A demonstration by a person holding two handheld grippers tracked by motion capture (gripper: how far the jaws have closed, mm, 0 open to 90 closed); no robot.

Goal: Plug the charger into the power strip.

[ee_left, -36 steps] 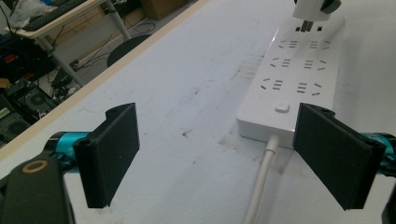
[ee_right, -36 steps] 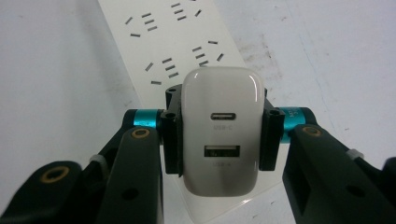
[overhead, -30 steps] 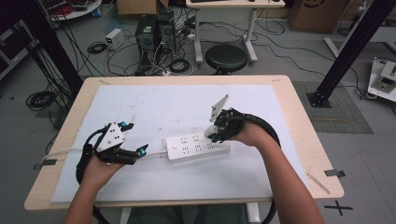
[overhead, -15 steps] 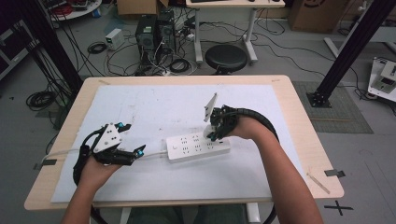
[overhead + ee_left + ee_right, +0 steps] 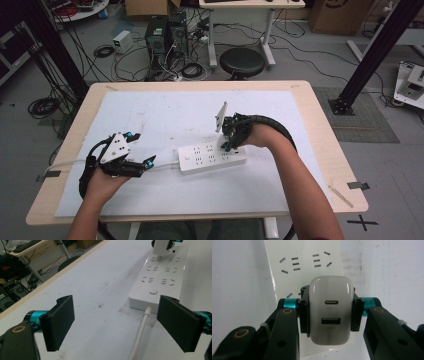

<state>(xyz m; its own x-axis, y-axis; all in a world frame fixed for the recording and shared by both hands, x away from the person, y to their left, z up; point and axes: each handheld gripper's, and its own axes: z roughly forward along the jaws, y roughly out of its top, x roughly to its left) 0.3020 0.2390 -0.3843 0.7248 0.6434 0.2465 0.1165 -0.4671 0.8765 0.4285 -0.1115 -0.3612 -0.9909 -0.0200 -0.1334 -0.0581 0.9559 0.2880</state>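
High view, table: a light wooden table [image 5: 320,130] covered by a scuffed white sheet [image 5: 165,120].
High view, power strip: a white power strip [image 5: 207,157] lies flat near the middle of the sheet, its white cord [image 5: 167,165] running toward the person's left.
High view, left gripper: the left gripper [image 5: 142,155] rests low over the sheet just beside the strip's cord end, jaws spread apart, nothing between them.
High view, right gripper: the right gripper [image 5: 226,145] points down over the strip's far end.
High view, room: grey floor behind the table, a round black stool [image 5: 242,62], a dark computer tower [image 5: 156,35], tangled cables, black frame posts.
Left gripper view: both black jaws stand wide apart over the sheet; the cord [image 5: 140,337] passes between them without touching and enters the strip [image 5: 160,280]. At the strip's far end, a white charger [image 5: 161,246] sits over the sockets, prongs at the socket slots.
Right gripper view: the jaws are clamped on the sides of the charger [image 5: 330,312], which shows two USB ports; the power strip [image 5: 304,267] lies directly beneath it.
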